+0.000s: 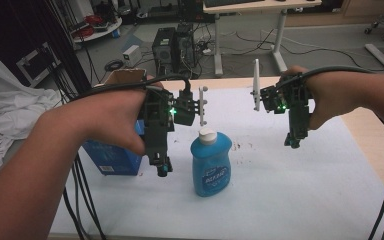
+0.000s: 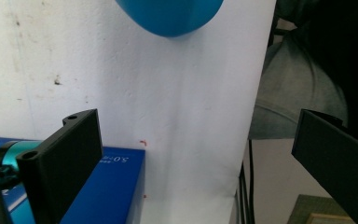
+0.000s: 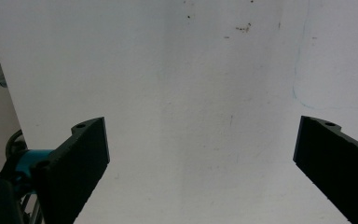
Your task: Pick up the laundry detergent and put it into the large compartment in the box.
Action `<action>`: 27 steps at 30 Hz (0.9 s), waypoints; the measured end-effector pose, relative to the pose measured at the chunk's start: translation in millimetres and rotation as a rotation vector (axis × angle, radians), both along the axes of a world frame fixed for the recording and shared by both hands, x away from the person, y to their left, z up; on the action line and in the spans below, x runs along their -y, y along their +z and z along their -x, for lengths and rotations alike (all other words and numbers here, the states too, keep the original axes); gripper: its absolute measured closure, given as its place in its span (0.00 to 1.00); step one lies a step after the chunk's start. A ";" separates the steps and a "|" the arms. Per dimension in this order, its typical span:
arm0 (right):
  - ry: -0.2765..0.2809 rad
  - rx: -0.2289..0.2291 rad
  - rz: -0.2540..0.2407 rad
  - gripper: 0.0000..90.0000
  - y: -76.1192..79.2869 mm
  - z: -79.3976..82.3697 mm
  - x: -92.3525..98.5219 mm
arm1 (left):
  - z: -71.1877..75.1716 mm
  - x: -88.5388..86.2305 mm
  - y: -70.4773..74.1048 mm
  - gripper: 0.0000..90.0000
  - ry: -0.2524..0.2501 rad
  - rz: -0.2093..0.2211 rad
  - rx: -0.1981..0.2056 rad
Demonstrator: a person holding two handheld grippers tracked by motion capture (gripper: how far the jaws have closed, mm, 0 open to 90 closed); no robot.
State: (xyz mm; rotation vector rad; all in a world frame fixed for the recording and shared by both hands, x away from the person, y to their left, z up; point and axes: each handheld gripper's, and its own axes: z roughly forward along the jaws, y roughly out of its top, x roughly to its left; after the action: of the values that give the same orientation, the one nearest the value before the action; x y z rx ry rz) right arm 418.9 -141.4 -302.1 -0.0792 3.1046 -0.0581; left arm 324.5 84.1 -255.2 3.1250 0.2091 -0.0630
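High view is showing the blue bottle (image 1: 210, 162) standing upright mid-table on the white cover (image 1: 290, 190), beside the blue box (image 1: 114, 157). Just left of it, the left gripper (image 1: 164, 169) is hovering, jaws spread wide, seemingly readying a grasp, while the right gripper (image 1: 293, 141) is waiting well apart, equally wide, holding nothing.

bottle (image 1: 210, 162) mid-table (image 1: 305, 190), box (image 1: 112, 155) to its left
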 end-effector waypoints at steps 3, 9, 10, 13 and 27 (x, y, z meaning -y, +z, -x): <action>0.002 -0.001 0.000 0.03 0.2 0.7 -0.1 | 1.1 -0.1 -0.6 0.02 0.008 0.002 -0.009; 0.018 0.006 0.004 0.03 -0.6 2.9 -2.6 | 3.0 1.8 2.1 0.02 0.042 0.017 -0.008; 0.018 0.006 0.004 0.03 -0.6 2.9 -2.6 | 3.0 1.8 2.1 0.02 0.042 0.017 -0.008; 0.016 0.009 0.004 0.03 1.2 4.7 -2.6 | 3.4 6.7 6.9 0.02 0.070 0.034 -0.016; 0.012 0.013 0.011 0.03 2.0 6.5 1.5 | 0.7 23.9 19.7 0.02 0.216 0.098 -0.035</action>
State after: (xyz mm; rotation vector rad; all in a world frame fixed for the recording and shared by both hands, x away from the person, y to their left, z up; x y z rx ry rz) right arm 412.4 -142.8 -300.1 -0.0971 3.0909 -0.0743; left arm 323.8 60.2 -235.5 2.9846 0.5249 -0.1220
